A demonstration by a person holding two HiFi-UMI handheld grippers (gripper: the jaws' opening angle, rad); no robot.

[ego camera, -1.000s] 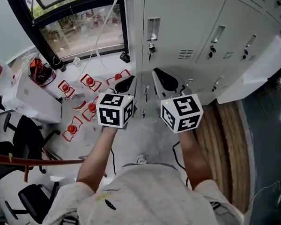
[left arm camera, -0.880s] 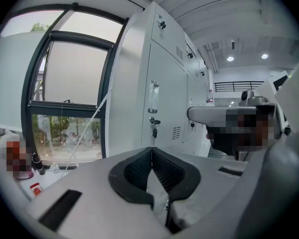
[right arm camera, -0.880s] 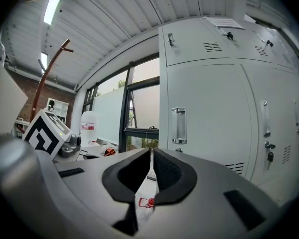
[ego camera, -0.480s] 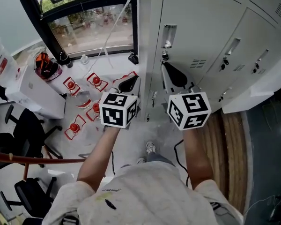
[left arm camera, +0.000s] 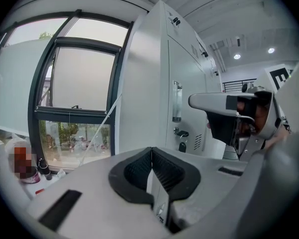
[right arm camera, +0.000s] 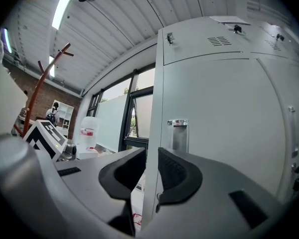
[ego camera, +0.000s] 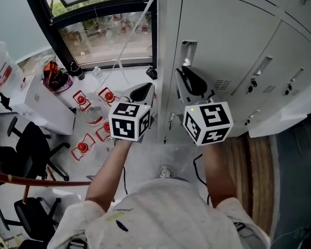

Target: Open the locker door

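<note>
The grey locker door (ego camera: 225,40) stands closed, with a metal recessed handle (ego camera: 187,50) and a lock with a key (ego camera: 185,63) under it. My right gripper (ego camera: 182,75) points at the door just below the handle and does not touch it. Its jaws have just been opening and show a narrow gap with nothing between them; the handle (right arm camera: 178,133) rises right behind the right gripper (right arm camera: 152,156). My left gripper (ego camera: 147,90) hovers left of the locker's corner. In the left gripper view my left gripper (left arm camera: 151,151) is shut on nothing, and the handle (left arm camera: 177,101) is ahead on the right.
More closed lockers (ego camera: 280,71) run to the right. A large window (ego camera: 106,32) is on the left, with red items (ego camera: 93,121) on the floor, a white box (ego camera: 41,105) and office chairs (ego camera: 26,144). A ribbed wooden strip (ego camera: 259,165) lies by my right.
Both grippers have moved forward and up toward the locker, so the handle now sits just beyond the right gripper's tips. The right jaws have parted slightly.
</note>
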